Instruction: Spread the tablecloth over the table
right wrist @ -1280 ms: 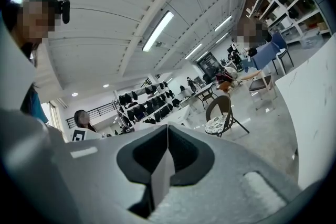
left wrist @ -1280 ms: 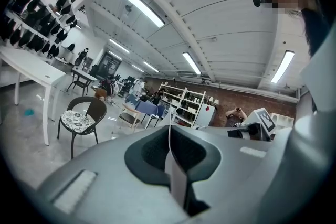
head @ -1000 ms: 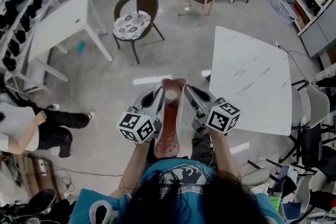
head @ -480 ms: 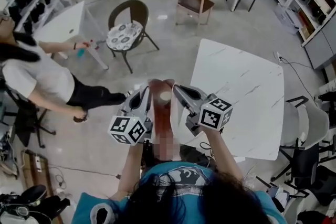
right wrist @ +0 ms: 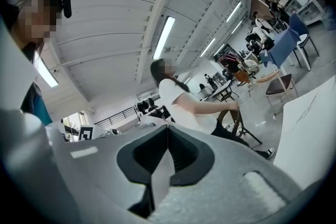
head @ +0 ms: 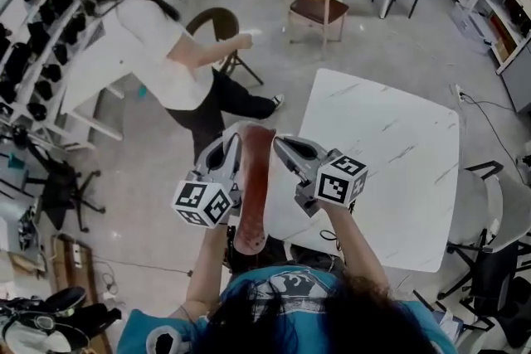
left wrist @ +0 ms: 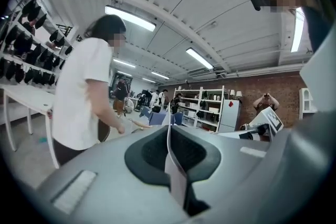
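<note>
**Near.** The left gripper (head: 231, 152) and right gripper (head: 284, 147) are held level and side by side, tips toward 12 o'clock. Each gripper view shows the jaws pinched shut on a thin sheet edge. Both grip the top hem of the reddish-brown folded tablecloth (head: 252, 199). It hangs between them as a narrow strip toward the wearer's lap, above the floor and not on the table.

**Middle.** The white marble-patterned square table (head: 398, 153) lies at 2 o'clock, bare, with its near-left corner just beside the right gripper.

**Step in hand, as I judge it: carrying the cloth to the table.**
- Keep both pinches firm.
- Raise the hem so the hanging end clears the rim.
- Draw the grippers apart along the hem to open the folds.
- Lay the far edge first, then pull back toward 6 o'clock.
- Keep the swing clear of the person in a white top (head: 153, 46) passing at 11 o'clock.

**Hard to make out.**
- The strip's lower end is lost behind the wearer's hair and teal shirt.
- The number of folds cannot be told.
- The pads sit inside the grey housings, so only the sheet leaving the slit shows.
- The table corner nearest the wearer is covered by the right forearm, and the legs are out of sight.
- The dark round-backed chair (head: 222, 19) is mostly screened by the passer-by.
</note>
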A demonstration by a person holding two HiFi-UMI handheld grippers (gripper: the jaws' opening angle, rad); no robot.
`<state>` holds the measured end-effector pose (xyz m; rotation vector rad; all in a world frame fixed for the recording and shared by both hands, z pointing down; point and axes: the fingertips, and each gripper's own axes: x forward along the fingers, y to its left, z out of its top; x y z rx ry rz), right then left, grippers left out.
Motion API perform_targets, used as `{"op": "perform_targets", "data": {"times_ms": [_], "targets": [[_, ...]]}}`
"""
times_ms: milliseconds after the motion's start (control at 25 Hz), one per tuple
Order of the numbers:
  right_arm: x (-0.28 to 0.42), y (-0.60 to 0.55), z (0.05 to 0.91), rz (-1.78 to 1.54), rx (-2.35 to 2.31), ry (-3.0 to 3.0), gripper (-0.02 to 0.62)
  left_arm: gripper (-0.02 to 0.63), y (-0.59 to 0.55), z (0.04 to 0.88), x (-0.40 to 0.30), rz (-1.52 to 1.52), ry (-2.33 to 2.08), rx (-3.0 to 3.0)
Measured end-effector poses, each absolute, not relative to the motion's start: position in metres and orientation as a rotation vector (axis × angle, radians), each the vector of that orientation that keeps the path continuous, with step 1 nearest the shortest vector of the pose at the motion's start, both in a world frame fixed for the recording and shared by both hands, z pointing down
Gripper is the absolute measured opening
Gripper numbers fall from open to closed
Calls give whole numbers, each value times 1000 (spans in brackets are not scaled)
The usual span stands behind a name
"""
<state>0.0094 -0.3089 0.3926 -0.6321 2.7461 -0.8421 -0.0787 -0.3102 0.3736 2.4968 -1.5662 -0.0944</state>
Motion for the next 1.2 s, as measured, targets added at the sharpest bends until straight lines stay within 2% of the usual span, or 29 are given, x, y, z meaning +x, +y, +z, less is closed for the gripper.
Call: {"op": "perform_targets", "data": {"times_ms": [400,680,960,1200], "targets": [[27,-370,381,-864,-752,2596,5,21,-363,365,-76,-54,-1440,2595],[92,-439,302,-663,-897,2415,5,21,-432,298,-55,-249,-1246,2775],[252,-437,192,-327,-1100,2108,5,21,-480,207,-11,-617,-1094,2939],[390,-356,166,-130,-1295,1829,5,22,-497,210,22,-730,-973,2895]]}}
